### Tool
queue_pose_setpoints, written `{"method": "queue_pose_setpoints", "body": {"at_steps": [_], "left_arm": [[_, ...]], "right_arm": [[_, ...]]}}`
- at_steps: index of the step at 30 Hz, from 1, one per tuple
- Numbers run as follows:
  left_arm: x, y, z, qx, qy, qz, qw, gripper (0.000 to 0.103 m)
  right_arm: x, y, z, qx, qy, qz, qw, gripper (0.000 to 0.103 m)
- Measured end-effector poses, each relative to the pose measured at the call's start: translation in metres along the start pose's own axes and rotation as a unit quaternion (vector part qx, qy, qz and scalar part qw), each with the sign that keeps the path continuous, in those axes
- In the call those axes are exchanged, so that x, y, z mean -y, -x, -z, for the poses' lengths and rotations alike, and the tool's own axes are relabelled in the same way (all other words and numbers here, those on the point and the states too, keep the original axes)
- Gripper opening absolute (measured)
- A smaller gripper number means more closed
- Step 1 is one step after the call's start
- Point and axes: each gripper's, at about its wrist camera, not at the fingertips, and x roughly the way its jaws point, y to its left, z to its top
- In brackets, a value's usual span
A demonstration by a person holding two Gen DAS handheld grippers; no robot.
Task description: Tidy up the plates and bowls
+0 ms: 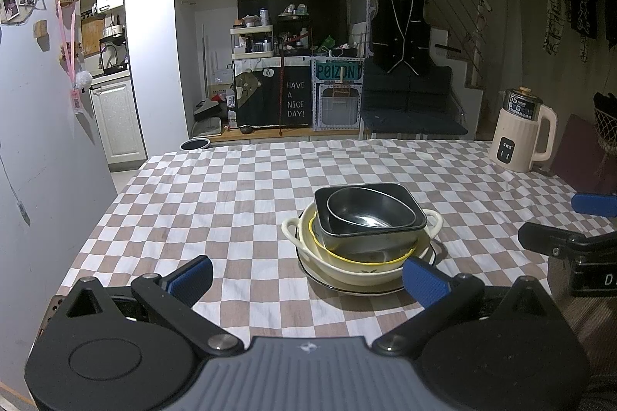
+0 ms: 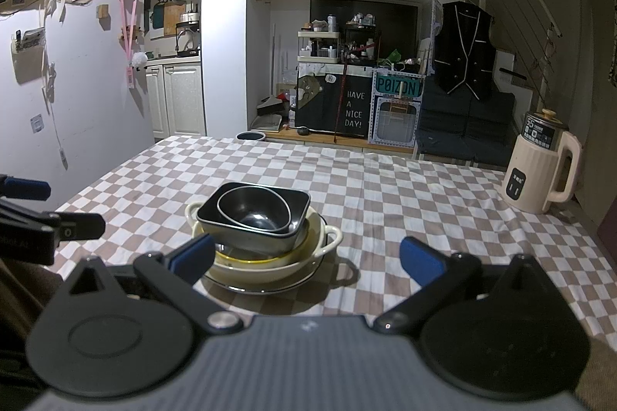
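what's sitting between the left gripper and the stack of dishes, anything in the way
Nothing visible. The left gripper is open, and only bare checkered tablecloth lies ahead of it before the stack of dishes. The cream kettle stands far off to the right, and the right gripper is clear of that path too.

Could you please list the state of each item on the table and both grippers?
Left gripper: open, empty.
Right gripper: open, empty.
Round black bowl: nested in the black rectangular dish.
Cream handled bowl: holding those, on a plate.
Kettle: upright, lid on.
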Motion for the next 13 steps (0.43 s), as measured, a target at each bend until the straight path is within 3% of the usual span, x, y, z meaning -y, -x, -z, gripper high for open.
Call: {"method": "queue_pose_setpoints", "body": {"at_steps": [13], "left_arm": [[0.0002, 0.0005, -0.0008, 0.001, -0.001, -0.001, 1.0, 0.103]], "right_arm": [[0.0003, 0.0001, 0.0003, 0.0, 0.0, 0.0, 1.0, 0.103]]}}
